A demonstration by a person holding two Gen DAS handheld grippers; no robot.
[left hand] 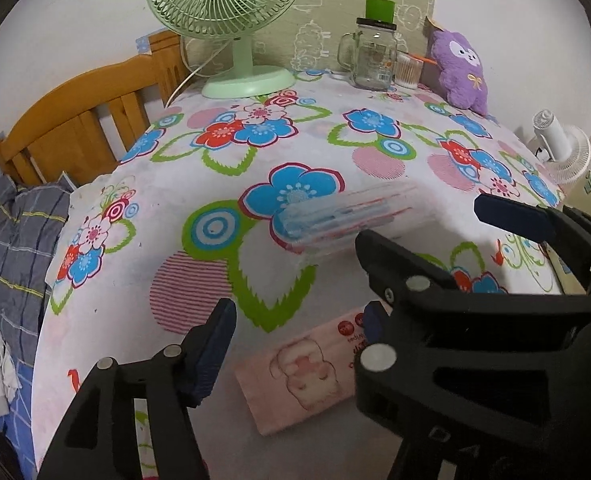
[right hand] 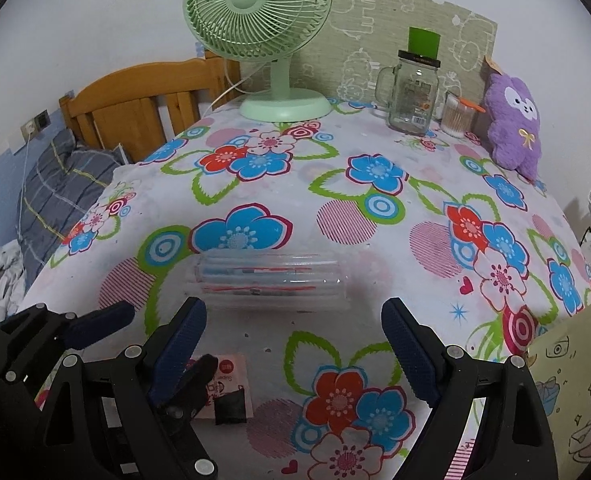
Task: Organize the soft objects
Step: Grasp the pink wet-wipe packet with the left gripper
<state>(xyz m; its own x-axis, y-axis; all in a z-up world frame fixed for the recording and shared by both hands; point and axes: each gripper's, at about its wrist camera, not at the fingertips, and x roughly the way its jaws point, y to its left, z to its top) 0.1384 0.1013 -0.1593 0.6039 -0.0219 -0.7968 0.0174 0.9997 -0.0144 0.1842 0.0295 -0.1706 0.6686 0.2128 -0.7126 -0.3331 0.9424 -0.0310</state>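
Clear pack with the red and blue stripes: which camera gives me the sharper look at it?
Right wrist view: the clear pack is fairly crisp, its edges readable. Left wrist view: the same pack is streaked by motion blur, while the pink tissue pack close by stays sharp.

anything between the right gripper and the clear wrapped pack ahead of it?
No: in the right wrist view only bare floral tablecloth lies between the right gripper and the clear pack.

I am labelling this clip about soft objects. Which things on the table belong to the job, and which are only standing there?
For the job:
- pink tissue pack
- clear wipes pack
- purple plush toy

Only standing there:
- green fan
- glass jar mug
- cotton swab cup
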